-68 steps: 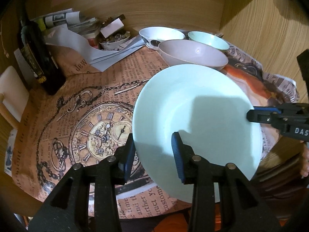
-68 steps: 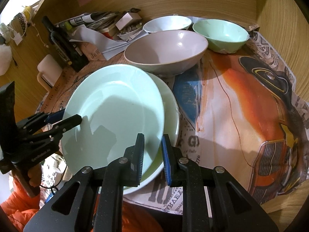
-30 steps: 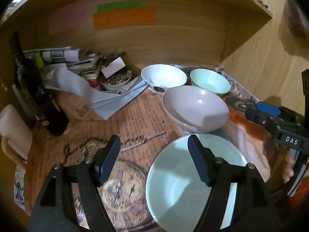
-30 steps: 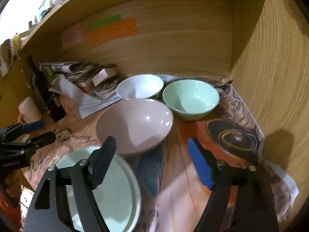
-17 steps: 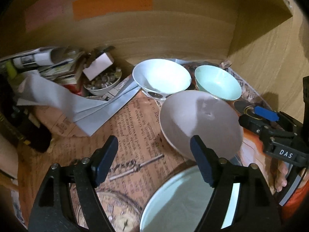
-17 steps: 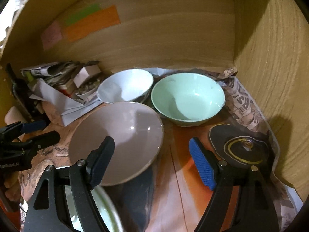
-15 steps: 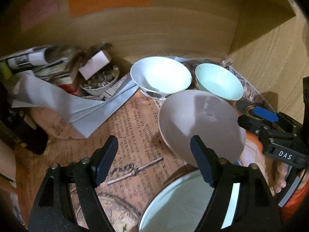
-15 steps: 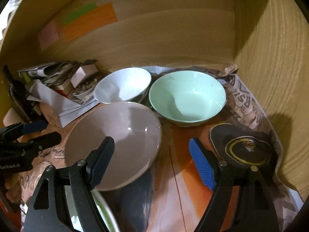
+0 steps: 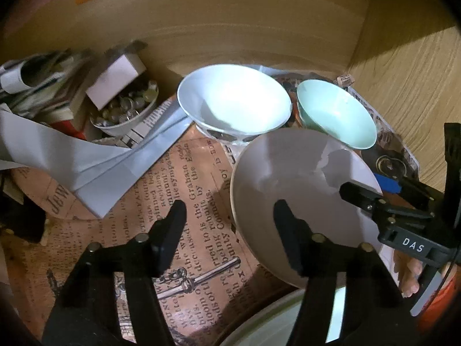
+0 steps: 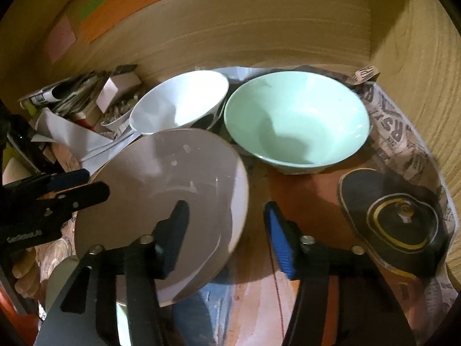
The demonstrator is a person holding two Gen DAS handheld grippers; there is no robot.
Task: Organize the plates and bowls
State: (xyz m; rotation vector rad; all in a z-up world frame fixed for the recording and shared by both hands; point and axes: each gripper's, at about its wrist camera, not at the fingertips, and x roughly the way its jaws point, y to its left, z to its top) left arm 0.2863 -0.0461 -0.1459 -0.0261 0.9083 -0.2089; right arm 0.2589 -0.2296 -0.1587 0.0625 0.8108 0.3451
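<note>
Grey bowl (image 9: 299, 184) sits on the printed paper (image 9: 173, 201) with both grippers astride its rim. Left gripper (image 9: 227, 219) has one finger over the paper outside the bowl and the other over its inside; its jaws have just been closing, stand about half open, and the pads do not yet press the rim. Right gripper (image 10: 226, 227) straddles the opposite rim, one finger inside the bowl and the blue-padded one outside; its jaws have also just been closing and a clear gap remains. Beyond the jaws stand a white bowl (image 10: 181, 101) and, beside it, a mint bowl (image 10: 296, 121). Below the left jaws a plate (image 9: 276, 320) shows its rim.
</note>
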